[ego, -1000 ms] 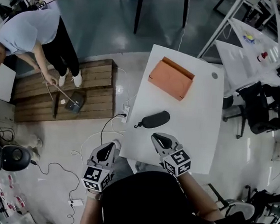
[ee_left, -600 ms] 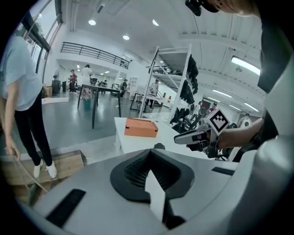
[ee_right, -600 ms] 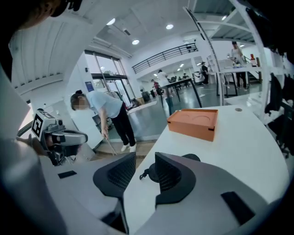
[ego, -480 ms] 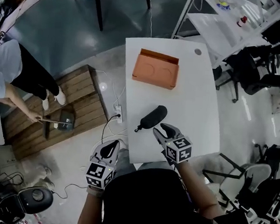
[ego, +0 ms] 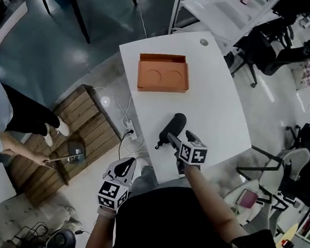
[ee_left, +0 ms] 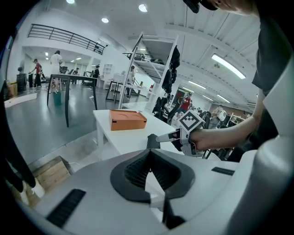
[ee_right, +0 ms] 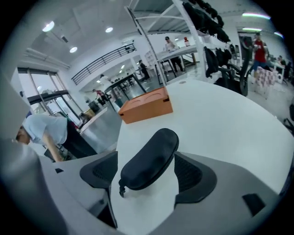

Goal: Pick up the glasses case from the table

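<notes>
A black glasses case [ego: 173,126] lies on the white table [ego: 220,110], its zipper pull toward the near edge. My right gripper [ego: 176,140] straddles the case's near end, its jaws opening. In the right gripper view the case [ee_right: 149,158] sits between the two pads of that gripper [ee_right: 146,178], with a gap on the left side, so nothing grips it. My left gripper [ego: 123,169] hangs off the table's near-left corner, over the floor. Its jaws [ee_left: 150,172] meet with nothing between them.
An orange box [ego: 163,73] with two round recesses stands further back on the table. A wooden pallet [ego: 85,126], cables and a power strip [ego: 128,128] lie on the floor at left, where a person [ego: 5,130] bends with a tool. Office chairs [ego: 273,44] stand at right.
My right gripper has moved forward and down onto the case's near end and spread its jaws around it. The left gripper has shifted slightly beside the table corner.
</notes>
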`<state>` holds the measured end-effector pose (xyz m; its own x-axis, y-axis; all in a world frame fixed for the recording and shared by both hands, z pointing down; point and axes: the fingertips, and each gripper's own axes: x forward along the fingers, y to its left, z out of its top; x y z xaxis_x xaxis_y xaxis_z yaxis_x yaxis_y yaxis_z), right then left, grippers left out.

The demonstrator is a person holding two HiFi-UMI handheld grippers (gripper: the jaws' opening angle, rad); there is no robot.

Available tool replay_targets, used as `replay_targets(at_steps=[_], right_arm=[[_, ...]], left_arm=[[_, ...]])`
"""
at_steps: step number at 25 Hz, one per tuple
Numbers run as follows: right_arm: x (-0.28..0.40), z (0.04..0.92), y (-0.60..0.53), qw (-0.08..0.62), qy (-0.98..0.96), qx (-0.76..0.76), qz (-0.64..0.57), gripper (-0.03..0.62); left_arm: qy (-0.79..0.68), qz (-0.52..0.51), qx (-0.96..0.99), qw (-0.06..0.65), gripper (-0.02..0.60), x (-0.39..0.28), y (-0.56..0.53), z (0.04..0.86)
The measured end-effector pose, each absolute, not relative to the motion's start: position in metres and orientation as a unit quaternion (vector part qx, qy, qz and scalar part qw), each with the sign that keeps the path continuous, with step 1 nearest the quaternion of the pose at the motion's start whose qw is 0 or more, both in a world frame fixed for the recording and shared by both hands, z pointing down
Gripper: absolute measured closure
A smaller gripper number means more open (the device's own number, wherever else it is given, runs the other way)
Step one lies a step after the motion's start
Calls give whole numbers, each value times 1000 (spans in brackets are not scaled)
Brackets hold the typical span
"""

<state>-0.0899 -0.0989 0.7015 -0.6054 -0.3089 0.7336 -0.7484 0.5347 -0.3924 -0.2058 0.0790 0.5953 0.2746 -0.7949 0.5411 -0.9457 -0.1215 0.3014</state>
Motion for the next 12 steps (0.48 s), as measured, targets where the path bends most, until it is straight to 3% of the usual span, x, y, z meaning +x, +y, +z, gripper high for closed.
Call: replay_targets(at_steps=[12], right_arm=[[-99,753,-119,296,-758,441,377,175]], left_arm=[[-540,145,771,305,563,-219,86,607]])
